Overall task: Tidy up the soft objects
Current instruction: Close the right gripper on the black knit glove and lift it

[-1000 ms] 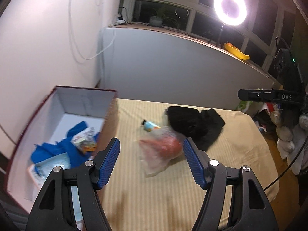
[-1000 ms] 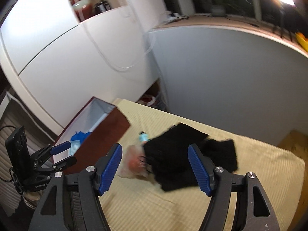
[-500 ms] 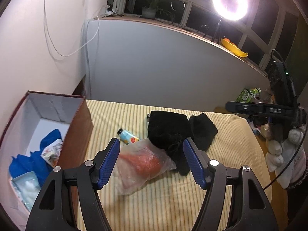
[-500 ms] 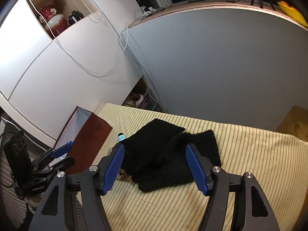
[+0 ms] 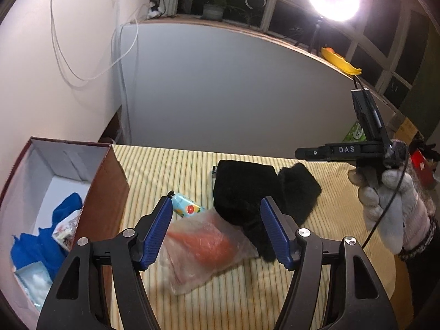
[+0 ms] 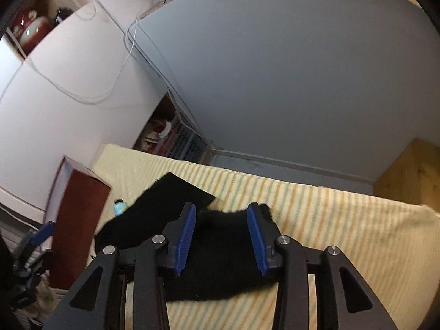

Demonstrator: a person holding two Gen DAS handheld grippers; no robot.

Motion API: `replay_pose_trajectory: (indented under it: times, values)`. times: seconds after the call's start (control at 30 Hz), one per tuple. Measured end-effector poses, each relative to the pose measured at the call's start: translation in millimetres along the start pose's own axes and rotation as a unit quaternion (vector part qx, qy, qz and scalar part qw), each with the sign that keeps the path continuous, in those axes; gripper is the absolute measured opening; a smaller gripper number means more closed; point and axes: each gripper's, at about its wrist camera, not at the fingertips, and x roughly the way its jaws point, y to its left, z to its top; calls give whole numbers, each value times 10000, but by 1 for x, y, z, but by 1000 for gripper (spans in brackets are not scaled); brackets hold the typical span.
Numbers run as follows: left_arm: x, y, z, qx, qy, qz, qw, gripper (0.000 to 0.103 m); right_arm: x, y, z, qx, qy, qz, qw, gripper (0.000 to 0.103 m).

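Note:
My left gripper (image 5: 216, 210) is open and empty, just above a clear plastic bag with an orange soft thing (image 5: 202, 243) on the striped table. Black fuzzy cloth (image 5: 247, 192) lies behind the bag. A small light-blue tube (image 5: 185, 206) lies to the bag's left. My right gripper (image 6: 221, 224) is open, its blue pads either side of the black cloth (image 6: 220, 250), close over it. The right gripper's body also shows in the left wrist view (image 5: 357, 148), held by a gloved hand.
A dark red box (image 5: 107, 192) with a white inside stands at the table's left, holding blue cloth (image 5: 41, 244) and packets. It also shows in the right wrist view (image 6: 79, 220). Grey wall behind; a wooden unit (image 6: 407, 170) at the right.
My right gripper has dropped down and forward onto the black cloth. My left gripper has moved in closer to the plastic bag and tilted up a little.

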Motion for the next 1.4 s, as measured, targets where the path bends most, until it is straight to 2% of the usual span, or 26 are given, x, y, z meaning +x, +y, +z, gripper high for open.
replay_pose_trajectory:
  times: [0.07, 0.13, 0.4, 0.63, 0.93, 1.07, 1.13, 1.3, 1.37, 1.4]
  values:
    - [9, 0, 6, -90, 72, -17, 9999, 62, 7, 0, 4, 27, 65, 129, 9999, 35]
    - [15, -1, 9, -170, 107, -56, 9998, 59, 14, 3, 7, -50, 102, -12, 9999, 36]
    - [13, -14, 3, -106, 68, -199, 9997, 59, 49, -13, 13, 70, 539, -175, 9984, 35]
    - [-5, -12, -3, -88, -23, -253, 9996, 59, 38, -26, -6, 83, 742, -15, 9972, 35]
    - [-20, -19, -14, -48, -43, -364, 9993, 59, 10, -16, -48, -613, 1116, -296, 9914, 35]
    - [-24, -21, -26, -73, -1, -464, 9989, 59, -3, -7, -67, -1016, 1288, -371, 9858, 36]
    - [-21, -26, -36, -93, 55, -532, 9985, 59, -6, -2, -75, -1233, 1360, -537, 9815, 35]
    - [-12, -45, -66, -56, 237, -706, 9972, 59, -22, 18, -81, -1824, 1055, -750, 9747, 37]
    - [-7, -51, -73, -65, 312, -737, 9968, 59, -22, 28, -82, -2178, 966, -887, 9672, 47]
    - [-3, -56, -78, -59, 371, -769, 9963, 59, -21, 33, -84, -2274, 967, -902, 9648, 49]
